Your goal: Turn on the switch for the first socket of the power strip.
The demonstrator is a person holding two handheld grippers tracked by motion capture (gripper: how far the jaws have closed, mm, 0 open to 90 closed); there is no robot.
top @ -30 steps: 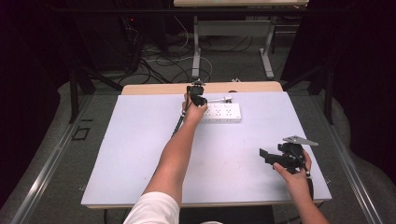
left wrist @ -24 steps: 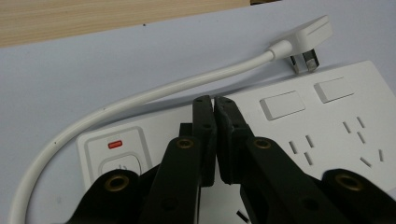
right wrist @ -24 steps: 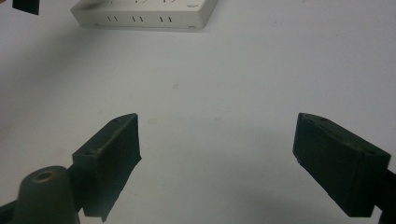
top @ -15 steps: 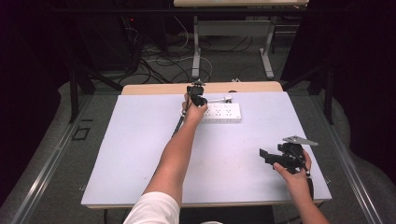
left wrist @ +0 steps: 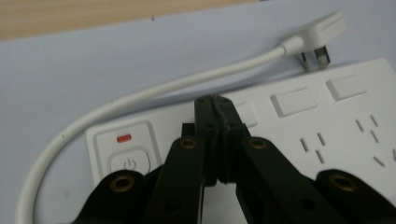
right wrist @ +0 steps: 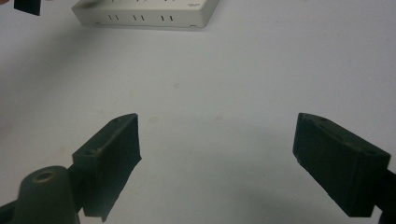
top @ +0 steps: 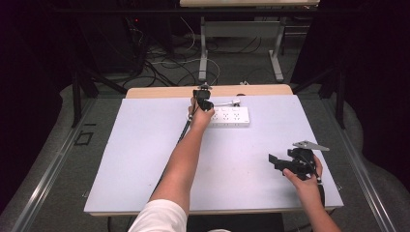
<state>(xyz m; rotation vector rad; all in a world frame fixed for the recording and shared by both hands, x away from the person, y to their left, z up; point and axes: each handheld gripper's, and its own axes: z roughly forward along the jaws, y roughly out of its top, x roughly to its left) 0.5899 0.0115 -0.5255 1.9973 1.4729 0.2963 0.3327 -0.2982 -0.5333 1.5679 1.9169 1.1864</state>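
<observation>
We have the left gripper [left wrist: 215,100] reached out to the 12 o'clock side of the surface [top: 145,159], its jaws pressed together with nothing between them, tips resting on or just above the white strip [left wrist: 303,135] beside the power button [left wrist: 128,163]; we cannot tell whether they actually touch. The strip lies flat near the far edge, at about 12 o'clock from us, and its short cord [left wrist: 140,100] loops round behind it to a plug [left wrist: 320,35] lying loose on the surface just beyond the strip's far side. A small red mark [left wrist: 123,138] sits above the button. The right gripper [top: 280,163] hovers at about 4 o'clock, well apart from the strip, jaws spread wide and empty. We judge the step in hand to be pressing something on the strip's top face with the closed tips, probably the button or a socket switch. To do it well, we should keep the jaws together so they act as one blunt point, centre them over the chosen key before going down, push straight down rather than sideways so the light strip does not slide, and bring the right gripper over to steady the strip if it shifts.
</observation>
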